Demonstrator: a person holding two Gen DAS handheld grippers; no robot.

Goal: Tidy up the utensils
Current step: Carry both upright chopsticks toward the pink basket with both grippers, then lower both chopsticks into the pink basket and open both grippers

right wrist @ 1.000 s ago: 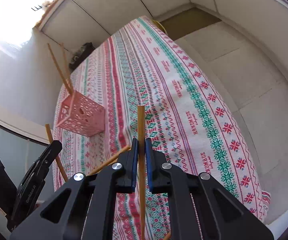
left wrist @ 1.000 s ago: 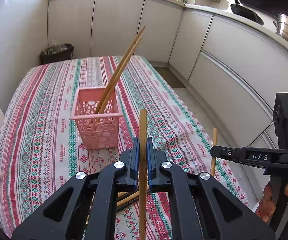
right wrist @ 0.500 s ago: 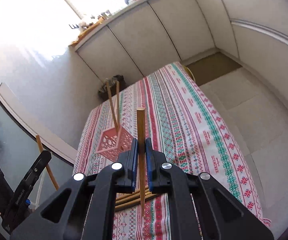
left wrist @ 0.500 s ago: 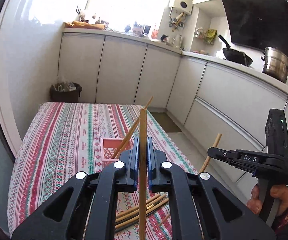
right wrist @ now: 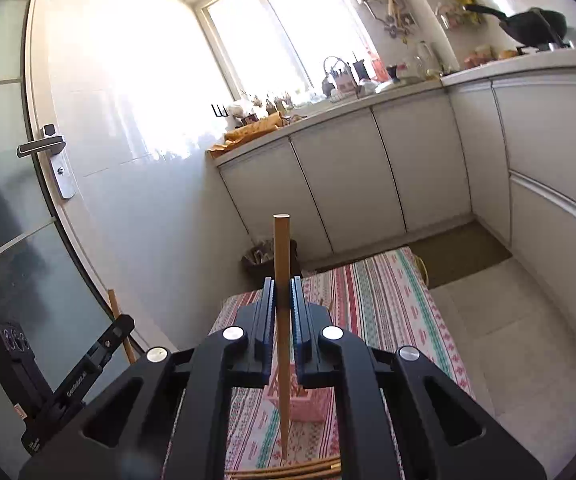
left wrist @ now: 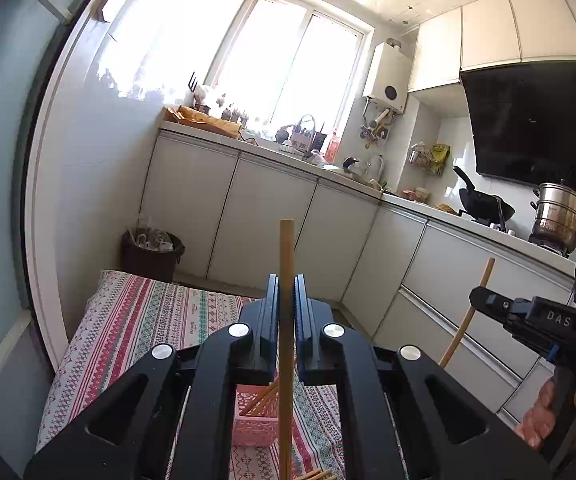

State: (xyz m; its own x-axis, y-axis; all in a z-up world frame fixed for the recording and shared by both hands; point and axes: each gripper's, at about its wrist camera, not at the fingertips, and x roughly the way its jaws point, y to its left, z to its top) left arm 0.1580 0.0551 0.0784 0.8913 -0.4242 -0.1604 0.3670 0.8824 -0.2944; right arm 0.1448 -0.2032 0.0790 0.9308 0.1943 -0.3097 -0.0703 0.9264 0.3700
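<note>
My left gripper [left wrist: 286, 280] is shut on a wooden chopstick [left wrist: 286, 360] that stands upright between its fingers, high above the table. Below it the pink basket [left wrist: 254, 426] holds two leaning chopsticks. My right gripper [right wrist: 282, 282] is shut on another upright chopstick [right wrist: 282, 340], with the pink basket [right wrist: 307, 406] partly hidden behind its fingers. From the left wrist camera the right gripper [left wrist: 477, 294] shows at the right with its chopstick [left wrist: 467, 316], a hand on its handle. The right wrist view catches the left gripper [right wrist: 126, 322] at the lower left.
A striped patterned tablecloth [left wrist: 136, 320] covers the table. Several loose chopsticks [right wrist: 288, 472] lie on it near the front edge. White cabinets [left wrist: 264, 216] run along the back and right, with a dark bin [left wrist: 150, 250] behind the table. Tiled floor [right wrist: 507, 320] lies to the right.
Both grippers rose well above the table and tilted up toward level, each keeping its chopstick. The basket and table slid down in both views, now largely hidden behind the fingers.
</note>
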